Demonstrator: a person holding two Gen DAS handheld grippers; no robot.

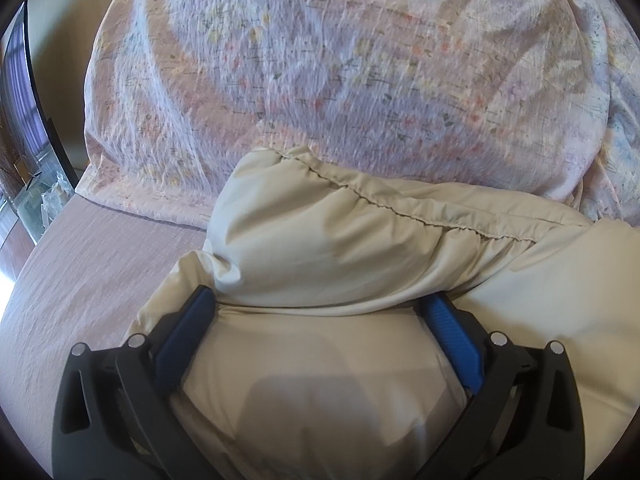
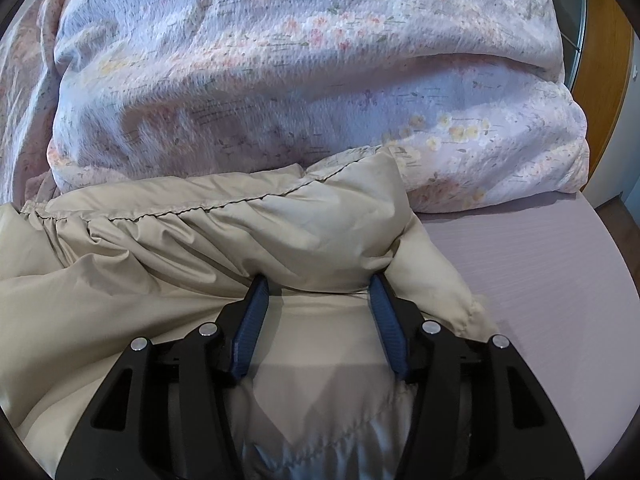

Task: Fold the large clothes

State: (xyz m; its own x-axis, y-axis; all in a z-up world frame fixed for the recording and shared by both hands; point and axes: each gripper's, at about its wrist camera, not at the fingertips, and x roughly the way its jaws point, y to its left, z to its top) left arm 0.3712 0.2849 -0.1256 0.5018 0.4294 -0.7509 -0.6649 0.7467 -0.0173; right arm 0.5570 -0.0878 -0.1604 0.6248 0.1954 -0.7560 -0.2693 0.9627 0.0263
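A beige puffy jacket (image 1: 340, 240) lies on the bed, its stitched, gathered hem rolled over in a thick fold. My left gripper (image 1: 320, 304) is open, its blue pads (image 1: 452, 332) wide apart on either side of the padded fold's left end. In the right wrist view the same jacket (image 2: 240, 232) lies across the lower left. My right gripper (image 2: 320, 284) is open too, its pads (image 2: 256, 312) straddling the fold near the jacket's right end. Fabric fills the space between both pairs of fingers; their tips are tucked under the fold.
A bulky floral duvet (image 1: 340, 60) is heaped right behind the jacket and also shows in the right wrist view (image 2: 300, 60). The pink bed sheet (image 1: 80, 272) lies on the left, and on the right (image 2: 540, 280). A dark frame (image 1: 36, 92) stands at far left, a wooden door (image 2: 608, 60) at far right.
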